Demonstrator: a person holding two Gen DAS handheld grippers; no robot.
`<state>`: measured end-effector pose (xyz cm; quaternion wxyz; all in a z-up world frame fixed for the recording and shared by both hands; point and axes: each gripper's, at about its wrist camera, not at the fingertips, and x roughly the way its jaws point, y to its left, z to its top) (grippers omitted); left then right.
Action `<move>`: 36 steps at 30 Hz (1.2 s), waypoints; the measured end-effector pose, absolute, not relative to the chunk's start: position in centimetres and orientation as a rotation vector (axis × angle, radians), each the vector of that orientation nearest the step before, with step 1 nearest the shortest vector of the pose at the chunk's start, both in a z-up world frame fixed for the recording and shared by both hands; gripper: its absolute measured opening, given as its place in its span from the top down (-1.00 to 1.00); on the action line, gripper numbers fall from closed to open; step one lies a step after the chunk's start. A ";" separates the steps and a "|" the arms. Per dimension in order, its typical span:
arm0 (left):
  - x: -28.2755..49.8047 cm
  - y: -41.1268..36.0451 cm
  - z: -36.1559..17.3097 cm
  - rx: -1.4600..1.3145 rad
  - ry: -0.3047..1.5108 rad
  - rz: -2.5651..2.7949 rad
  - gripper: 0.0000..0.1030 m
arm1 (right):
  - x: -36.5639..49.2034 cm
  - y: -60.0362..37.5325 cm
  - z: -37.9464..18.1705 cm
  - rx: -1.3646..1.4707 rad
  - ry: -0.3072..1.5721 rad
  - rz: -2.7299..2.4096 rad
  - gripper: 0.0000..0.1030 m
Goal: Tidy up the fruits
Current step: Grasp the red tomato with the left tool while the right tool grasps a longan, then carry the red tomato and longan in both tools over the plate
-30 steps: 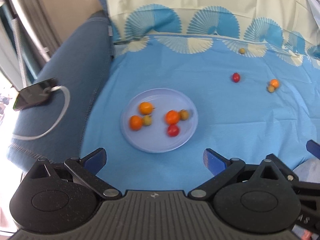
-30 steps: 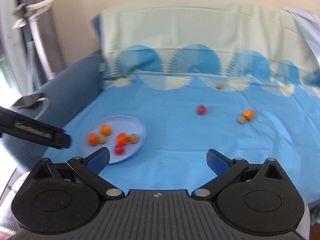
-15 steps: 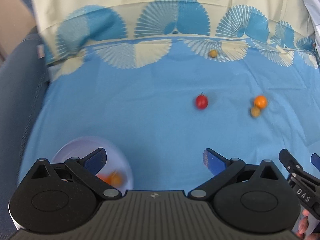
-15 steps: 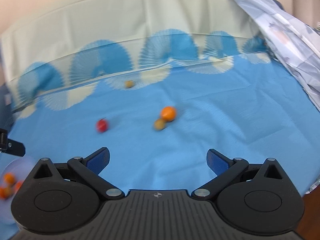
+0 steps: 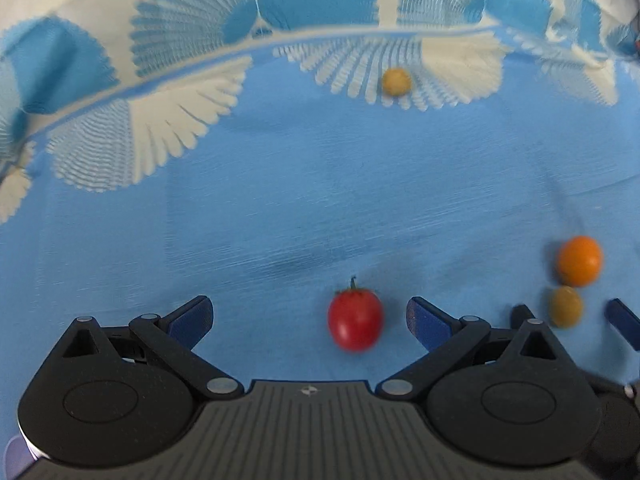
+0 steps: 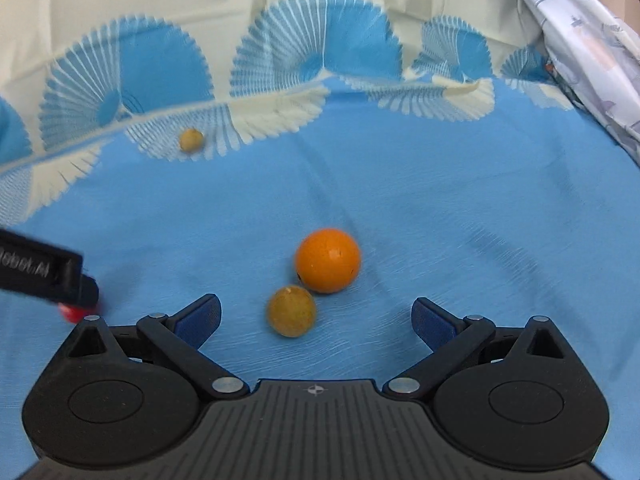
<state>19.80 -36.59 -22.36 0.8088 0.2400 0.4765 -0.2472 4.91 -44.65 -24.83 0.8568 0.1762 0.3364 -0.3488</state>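
My left gripper is open low over the blue cloth, with a red tomato lying between its fingertips, nearer the right one. My right gripper is open, with a yellow-green fruit between its fingertips and an orange fruit touching it just beyond. Both fruits also show at the right of the left wrist view, the orange one and the yellow-green one. A small yellow fruit lies far back, apart from the others. The plate is out of view.
The blue cloth has a cream fan-patterned border rising at the back. A pale printed fabric hangs at the right. The left gripper's body enters the right wrist view at the left, partly covering the tomato.
Both grippers have moved right and forward, away from the plate, and down to the loose fruits. The plate has left both views. Both stay open.
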 end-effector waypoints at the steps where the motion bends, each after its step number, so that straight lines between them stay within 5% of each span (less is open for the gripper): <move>1: 20.3 -36.8 -23.1 0.515 1.042 -0.521 -1.00 | 5.1 -44.6 -25.4 0.349 0.702 -0.738 -0.99; 6: 21.1 -35.8 -23.3 0.442 1.074 -0.532 -1.00 | 4.9 -43.9 -25.7 0.310 0.671 -0.751 -0.97; 7: 21.0 -35.7 -23.1 0.441 1.070 -0.531 -0.88 | 4.9 -43.8 -25.6 0.309 0.668 -0.747 -0.91; 8: 20.8 -35.8 -22.9 0.431 1.068 -0.542 -0.57 | 4.8 -43.7 -25.5 0.306 0.654 -0.739 -0.62; 9: 20.7 -35.8 -22.5 0.424 1.062 -0.554 -0.38 | 4.8 -43.4 -25.2 0.292 0.641 -0.723 -0.05; 10: 20.4 -35.9 -22.0 0.429 1.053 -0.562 0.24 | 4.8 -43.0 -25.0 0.273 0.638 -0.703 0.18; 11: 20.2 -36.1 -21.6 0.441 1.057 -0.571 0.38 | 5.0 -42.8 -24.9 0.260 0.642 -0.698 0.48; 23: 14.8 -31.5 -13.4 0.387 0.957 -0.650 0.38 | 0.7 -43.1 -20.6 0.346 0.538 -0.723 0.48; 36: 2.0 -14.3 -5.0 0.402 0.917 -0.563 0.38 | -12.1 -28.8 -11.0 0.317 0.570 -0.398 0.48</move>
